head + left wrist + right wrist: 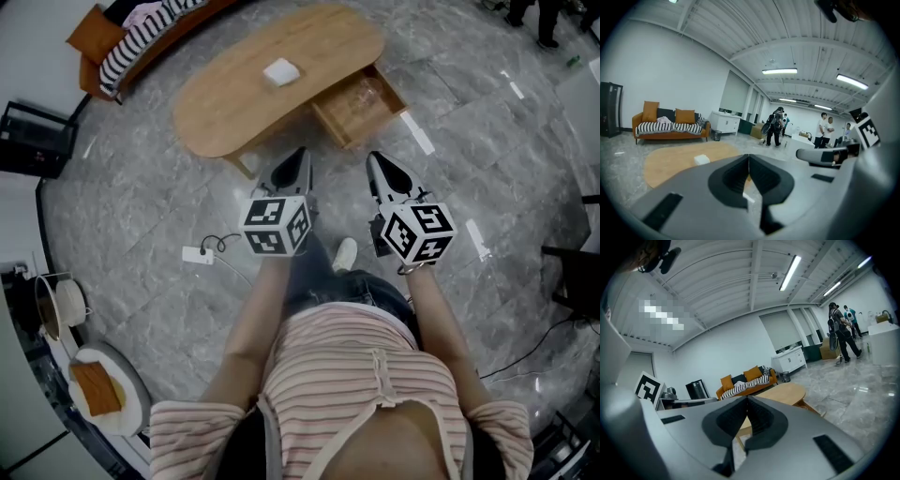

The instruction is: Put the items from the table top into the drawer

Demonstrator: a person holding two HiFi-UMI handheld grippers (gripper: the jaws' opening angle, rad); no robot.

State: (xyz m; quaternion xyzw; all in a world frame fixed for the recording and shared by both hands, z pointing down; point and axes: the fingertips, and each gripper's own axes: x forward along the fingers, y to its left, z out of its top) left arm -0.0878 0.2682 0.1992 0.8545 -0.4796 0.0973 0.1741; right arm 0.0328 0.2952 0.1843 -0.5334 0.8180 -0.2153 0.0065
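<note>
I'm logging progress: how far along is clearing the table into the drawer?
Done: the drawer is pulled open. In hand: nothing; the left gripper and right gripper are both shut and empty, short of the table. Left: the white block sits on it, untouched.

Oval wooden table (225,112); white block (280,71) on top; drawer (342,119) open.

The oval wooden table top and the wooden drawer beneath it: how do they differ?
The oval wooden table top is rounded and flat; the wooden drawer is a rectangular box, pulled out open. The table top bears a small white block; the drawer shows none. Both are the same light wood.
</note>
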